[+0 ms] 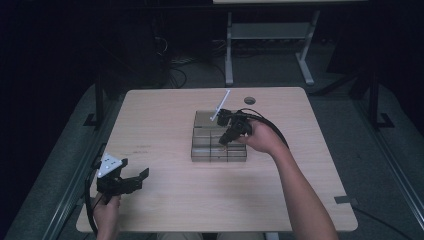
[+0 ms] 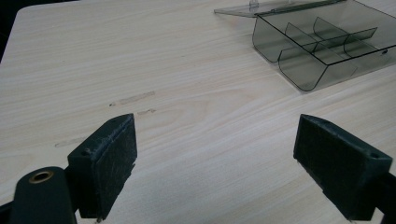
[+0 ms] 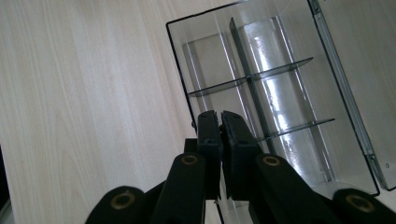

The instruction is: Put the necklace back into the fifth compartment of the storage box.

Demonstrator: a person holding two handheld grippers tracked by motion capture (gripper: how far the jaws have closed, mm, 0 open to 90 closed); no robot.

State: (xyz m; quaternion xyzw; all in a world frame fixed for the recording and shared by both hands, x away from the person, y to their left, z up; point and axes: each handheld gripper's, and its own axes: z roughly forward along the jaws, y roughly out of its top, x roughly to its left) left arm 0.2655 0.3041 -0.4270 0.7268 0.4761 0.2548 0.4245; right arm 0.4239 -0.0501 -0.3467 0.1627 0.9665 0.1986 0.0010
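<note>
A smoky clear plastic compartment box (image 1: 219, 145) (image 2: 322, 46) (image 3: 261, 84) lies at the middle of the pale wooden table (image 1: 165, 115), its lid (image 2: 261, 8) (image 3: 355, 70) folded back flat on the far side. Thin dividers split it into several empty cells. My right gripper (image 1: 223, 141) (image 3: 220, 116) hovers over the box's near left corner with its jaws pressed together; whether anything thin sits between them I cannot tell. My left gripper (image 1: 141, 180) (image 2: 215, 158) stays low at the table's near left, jaws wide apart, bare wood between them.
A round cable hole (image 1: 249, 100) sits near the table's far edge. A grey patch (image 1: 345, 200) marks the near right edge. Faint scuffs (image 2: 135, 98) show on the wood ahead of the left gripper. Beyond the table stand another table's legs (image 1: 229, 50) and floor cables.
</note>
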